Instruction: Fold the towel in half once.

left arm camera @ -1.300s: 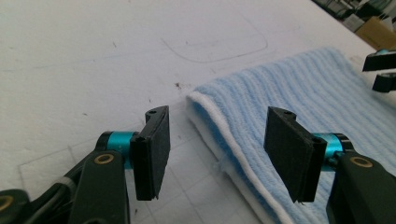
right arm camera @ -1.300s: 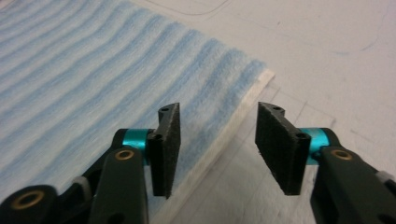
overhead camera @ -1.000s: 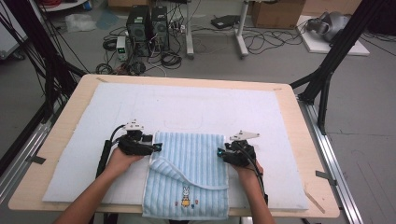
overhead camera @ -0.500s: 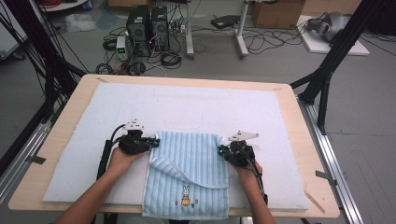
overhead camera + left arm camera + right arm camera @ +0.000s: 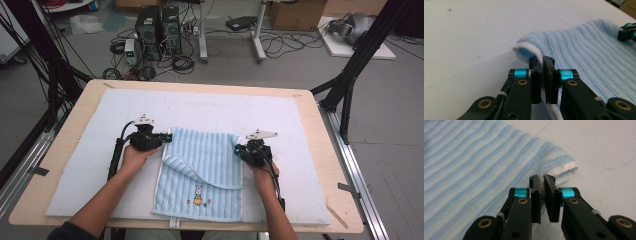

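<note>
The left gripper (image 5: pixel 167 137) and right gripper (image 5: pixel 237 149) are built alike: black linkage arms pinned with brass-coloured rivets, a turquoise metal collar behind each flat black jaw, and a small round hole near each jaw tip. A pale cable tie wraps one arm of each. Each gripper carries a grey three-cornered plate on top, and a black cable trails back from it along the forearm. The person's forearms are bare, with a dark sleeve edge at the left elbow
</note>
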{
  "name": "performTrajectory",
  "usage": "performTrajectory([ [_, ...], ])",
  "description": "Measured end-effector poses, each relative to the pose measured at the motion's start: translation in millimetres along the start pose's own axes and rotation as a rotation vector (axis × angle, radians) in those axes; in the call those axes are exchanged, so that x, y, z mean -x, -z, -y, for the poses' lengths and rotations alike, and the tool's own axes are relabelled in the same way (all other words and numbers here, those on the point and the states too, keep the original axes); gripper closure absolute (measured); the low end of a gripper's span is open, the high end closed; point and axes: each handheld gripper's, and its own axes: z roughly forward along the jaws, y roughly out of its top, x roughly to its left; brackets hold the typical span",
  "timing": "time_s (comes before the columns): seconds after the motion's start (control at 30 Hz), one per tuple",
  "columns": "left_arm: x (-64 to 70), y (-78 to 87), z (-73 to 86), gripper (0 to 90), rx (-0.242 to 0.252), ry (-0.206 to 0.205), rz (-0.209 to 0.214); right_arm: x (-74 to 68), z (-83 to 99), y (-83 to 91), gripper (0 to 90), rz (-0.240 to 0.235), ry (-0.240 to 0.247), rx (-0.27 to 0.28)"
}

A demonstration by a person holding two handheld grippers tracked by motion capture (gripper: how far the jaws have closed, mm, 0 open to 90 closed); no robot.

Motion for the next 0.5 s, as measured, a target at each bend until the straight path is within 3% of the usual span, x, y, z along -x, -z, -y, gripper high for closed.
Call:
performTrajectory([
  [0.03,-0.6,-1.8,-0.7,84.9,0.026,0.000,-0.010,1.3,-2.4,-2.5,84.5,0.008,0.004,-0.002],
  [0.1,-3.8,-5.7,-4.3,85.0,0.006,-0.003,-0.016,4.7,-6.1,-6.8,84.5,0.022,0.000,0.002],
  [0.23,-8.9,-12.2,-12.0,85.0,0.038,-0.009,-0.046,10.3,-14.3,-15.8,84.5,0.043,-0.011,0.006],
  [0.3,-12.8,-15.5,-15.2,85.0,0.019,-0.013,-0.051,12.8,-19.7,-19.4,84.5,0.057,-0.012,0.010],
  [0.5,-19.4,-21.2,-29.3,85.0,0.036,-0.022,-0.066,17.6,-34.8,-27.3,84.5,0.092,-0.017,0.020],
])
